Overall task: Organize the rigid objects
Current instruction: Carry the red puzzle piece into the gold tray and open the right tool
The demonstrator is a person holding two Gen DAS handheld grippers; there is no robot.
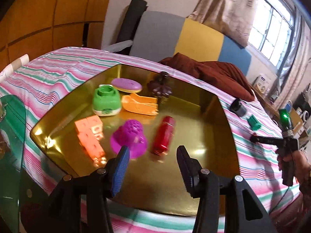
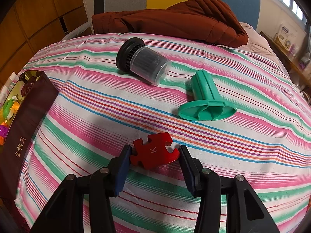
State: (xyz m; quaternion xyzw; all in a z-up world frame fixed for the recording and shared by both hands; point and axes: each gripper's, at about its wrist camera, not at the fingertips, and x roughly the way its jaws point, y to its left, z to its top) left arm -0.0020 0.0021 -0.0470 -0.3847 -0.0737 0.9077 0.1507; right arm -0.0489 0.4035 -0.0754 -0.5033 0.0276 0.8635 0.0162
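A gold-lined box (image 1: pixel 210 120) on the striped bed holds several toys: a red bottle (image 1: pixel 163 135), a purple cup (image 1: pixel 129 137), orange blocks (image 1: pixel 90 136), a green pot (image 1: pixel 106 101), an orange scoop (image 1: pixel 140 104), a lilac oval case (image 1: pixel 126 85) and a dark flower piece (image 1: pixel 160 89). My left gripper (image 1: pixel 153 155) is open and empty above the box's near side. My right gripper (image 2: pixel 154 153) has its jaws around a red puzzle piece (image 2: pixel 154 150) marked K that lies on the sheet, both pads touching its ends. A green funnel-shaped piece (image 2: pixel 206 99) and a black-capped clear cylinder (image 2: pixel 143 63) lie beyond it.
A brown jacket (image 2: pixel 171 19) lies at the head of the bed. The box's dark outer wall (image 2: pixel 25 128) is at the left of the right wrist view. A green glass table edge (image 1: pixel 11 136) stands at the left. The right hand gripper (image 1: pixel 285 141) shows at the bed's right side.
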